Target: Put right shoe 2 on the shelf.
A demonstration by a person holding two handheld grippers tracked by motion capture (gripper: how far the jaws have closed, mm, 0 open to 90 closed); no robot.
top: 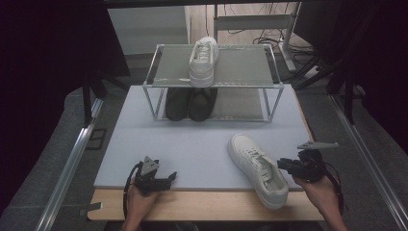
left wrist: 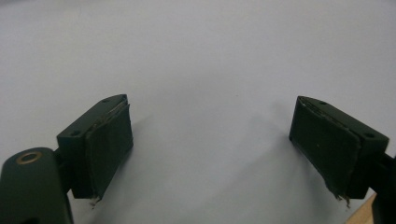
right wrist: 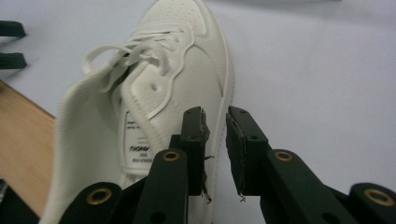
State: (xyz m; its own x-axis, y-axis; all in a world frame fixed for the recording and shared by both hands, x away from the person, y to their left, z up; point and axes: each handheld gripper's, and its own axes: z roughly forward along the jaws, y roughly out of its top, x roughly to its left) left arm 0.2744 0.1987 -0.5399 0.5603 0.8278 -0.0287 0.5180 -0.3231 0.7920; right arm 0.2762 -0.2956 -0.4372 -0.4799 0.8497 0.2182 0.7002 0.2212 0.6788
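Note:
A white sneaker (top: 257,168) lies on the pale mat (top: 192,144) at the front right, its heel over the wooden front edge. My right gripper (top: 283,164) is at its right side near the heel. In the right gripper view the white sneaker (right wrist: 173,84) lies left of the right gripper (right wrist: 216,112), whose jaws are almost together, a thin slit between the pads and nothing held. My left gripper (top: 169,178) rests at the front left, away from the shoe. Seen in its own view, the left gripper (left wrist: 211,100) is wide open over bare mat.
A two-shelf metal rack (top: 269,55) stands at the back of the mat. A second white sneaker (top: 203,57) sits on its top shelf, and a pair of black shoes (top: 189,103) on the lower shelf. Metal rails (top: 72,159) run along both sides of the table.

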